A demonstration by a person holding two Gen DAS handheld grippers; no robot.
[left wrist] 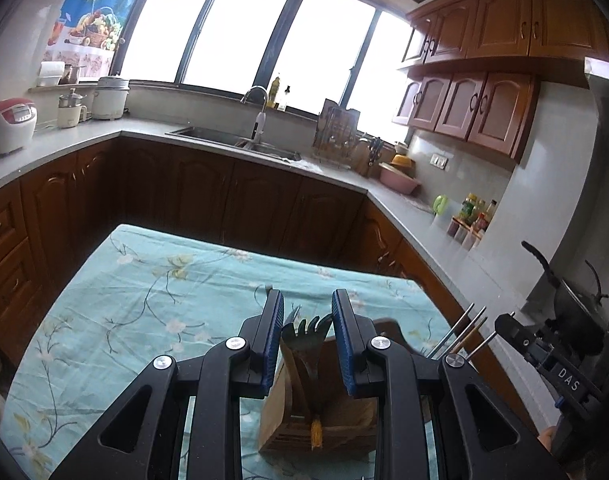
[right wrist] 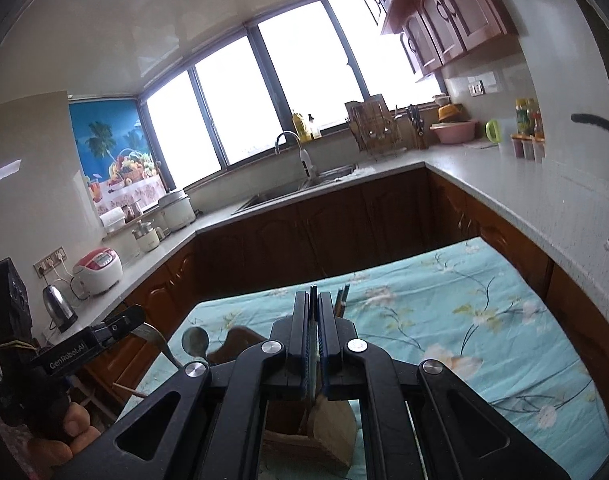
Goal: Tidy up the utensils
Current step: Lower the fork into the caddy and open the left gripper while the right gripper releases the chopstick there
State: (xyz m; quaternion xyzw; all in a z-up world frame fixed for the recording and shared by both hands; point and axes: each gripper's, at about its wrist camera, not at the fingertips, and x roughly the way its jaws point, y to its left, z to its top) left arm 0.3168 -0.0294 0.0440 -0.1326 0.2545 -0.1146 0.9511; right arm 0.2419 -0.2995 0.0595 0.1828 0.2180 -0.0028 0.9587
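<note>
The bench cloth [left wrist: 152,280] was pale teal with cream flowers and dark stems. The holder [left wrist: 288,428] was light brown wood. Both tools were black; the left tool [left wrist: 307,344] had blue pads [left wrist: 341,340].

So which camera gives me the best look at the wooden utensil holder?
The left wrist view: the wooden utensil holder sits between the open left tool, its front and the slotted spatula visible. In the right wrist view only part of it shows beneath the shut right tool.
</note>
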